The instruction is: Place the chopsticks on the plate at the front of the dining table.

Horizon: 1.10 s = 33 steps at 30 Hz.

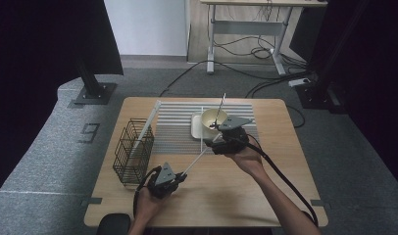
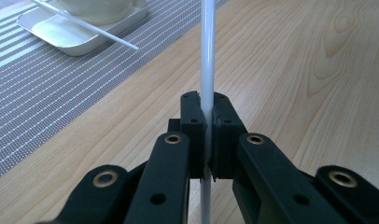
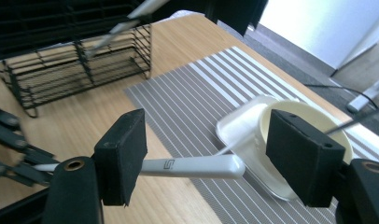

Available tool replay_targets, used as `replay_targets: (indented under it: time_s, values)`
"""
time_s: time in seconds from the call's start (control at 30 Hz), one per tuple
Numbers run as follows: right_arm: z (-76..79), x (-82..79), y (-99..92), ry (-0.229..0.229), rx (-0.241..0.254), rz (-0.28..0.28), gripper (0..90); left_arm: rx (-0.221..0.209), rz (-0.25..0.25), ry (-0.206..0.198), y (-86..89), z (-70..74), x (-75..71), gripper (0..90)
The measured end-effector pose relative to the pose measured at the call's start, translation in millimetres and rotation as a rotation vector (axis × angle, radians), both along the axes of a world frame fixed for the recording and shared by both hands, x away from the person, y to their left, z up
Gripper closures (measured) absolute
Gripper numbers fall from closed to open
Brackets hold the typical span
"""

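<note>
My left gripper (image 1: 180, 176) (image 2: 207, 105), at the front of the wooden table, is shut on the thin shaft of a long white utensil (image 1: 194, 161) (image 2: 207, 56). The utensil slants up and right toward my right gripper (image 1: 211, 143) (image 3: 211, 140). In the right gripper view its wider white handle (image 3: 197, 166) lies between the open jaws, and neither pad touches it. Just beyond stands a cream bowl (image 1: 211, 119) (image 3: 309, 114) on a white tray (image 1: 196, 128) (image 3: 239, 126). A thin stick (image 1: 221, 105) (image 2: 94, 30) leans out of the bowl.
A grey striped placemat (image 1: 175, 129) lies under the tray. A black wire basket (image 1: 133, 152) (image 3: 75, 60) stands at the table's left with another white utensil (image 1: 148, 122) leaning in it. Cables trail from both grippers toward the front edge.
</note>
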State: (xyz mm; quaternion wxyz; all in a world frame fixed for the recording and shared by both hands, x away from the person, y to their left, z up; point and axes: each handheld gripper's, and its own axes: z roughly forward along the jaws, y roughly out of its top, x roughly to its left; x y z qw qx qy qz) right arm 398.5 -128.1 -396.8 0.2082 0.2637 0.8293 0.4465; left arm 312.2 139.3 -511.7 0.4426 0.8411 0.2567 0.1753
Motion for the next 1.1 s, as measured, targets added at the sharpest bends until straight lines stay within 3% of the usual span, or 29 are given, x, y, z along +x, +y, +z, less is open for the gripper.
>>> replay_targets:
  time_s: [0.33,0.43,0.53,0.7,0.9,1.1]
  values:
    - [-25.6,16.9,-17.7,0.059,0.023,-0.041,28.9,-0.008,-0.002,0.008,0.5,0.6,0.1,85.5]
    - [-22.6,14.5,-18.7,0.048,0.030,-0.034,27.2,-0.003,-0.006,0.011,-0.1,0.5,0.0,85.6]
    - [-17.1,11.2,-21.3,0.038,0.051,-0.014,18.2,0.001,-0.002,0.016,-0.1,0.2,0.4,85.6]
    - [-9.2,3.5,-28.2,0.036,0.031,-0.002,11.5,0.004,0.004,0.026,-0.1,-0.5,1.6,85.6]
    - [-3.8,-8.7,-39.7,-0.003,0.004,-0.031,0.0,0.006,0.014,0.039,-0.5,-1.7,3.0,85.5]
    - [-5.9,-18.0,-55.0,0.005,0.003,-0.046,0.0,0.006,0.028,0.050,1.0,-1.6,4.7,85.5]
